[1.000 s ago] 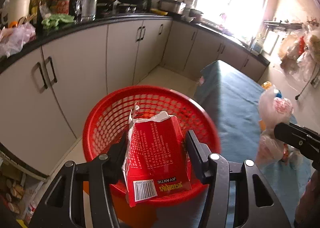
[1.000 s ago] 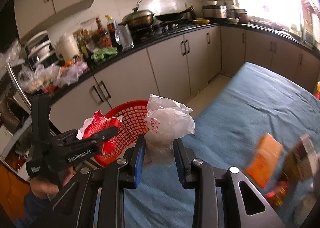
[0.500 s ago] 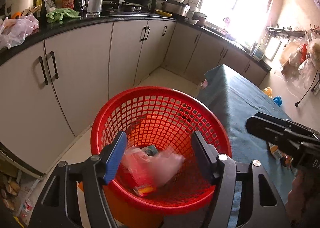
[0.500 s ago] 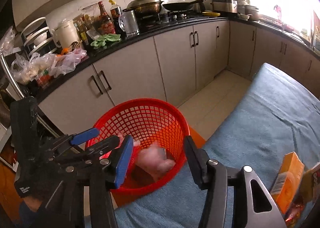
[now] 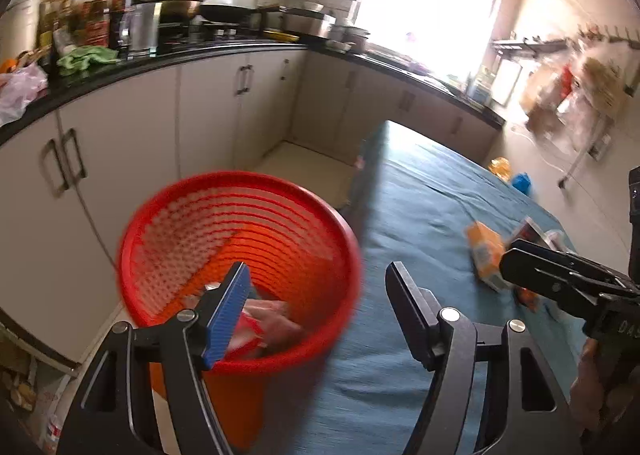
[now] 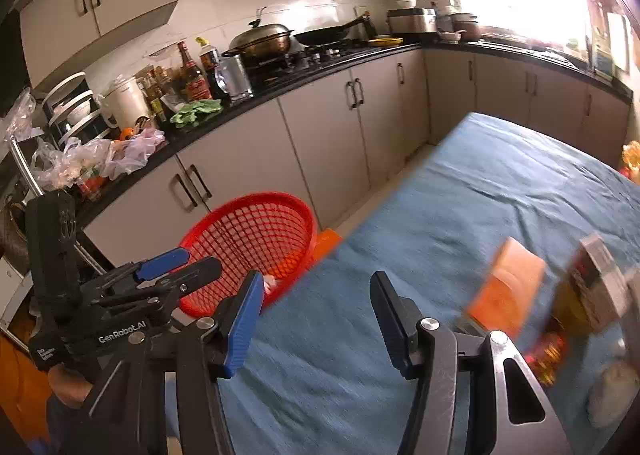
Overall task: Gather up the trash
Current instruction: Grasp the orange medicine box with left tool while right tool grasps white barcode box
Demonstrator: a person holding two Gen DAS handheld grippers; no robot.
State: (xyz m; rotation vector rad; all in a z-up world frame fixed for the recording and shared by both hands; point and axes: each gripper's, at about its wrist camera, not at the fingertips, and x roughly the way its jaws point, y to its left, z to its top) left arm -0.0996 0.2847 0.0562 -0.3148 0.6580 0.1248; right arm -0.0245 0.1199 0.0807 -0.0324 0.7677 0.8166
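Now both tools are empty: left tool (image 5: 318,305) over the basket (image 5: 240,191), jaws opening w/ nothing between; right tool (image 6: 316,317) over the bench (image 6: 500,175), jaws opening too. Dropped trash (image 5: 272,325) lies in the basket bottom. Next is prob. the orange box (image 6: 506,293) on the cloth, right side: light, thin card, crushes easy. I'd pinch it across the flat faces, gently.

I read "GenRobot.AI" in white on the body of the left hand-held gripper (image 6: 176,275), at my near left. Its smaller side label and the bottle labels are illegible.
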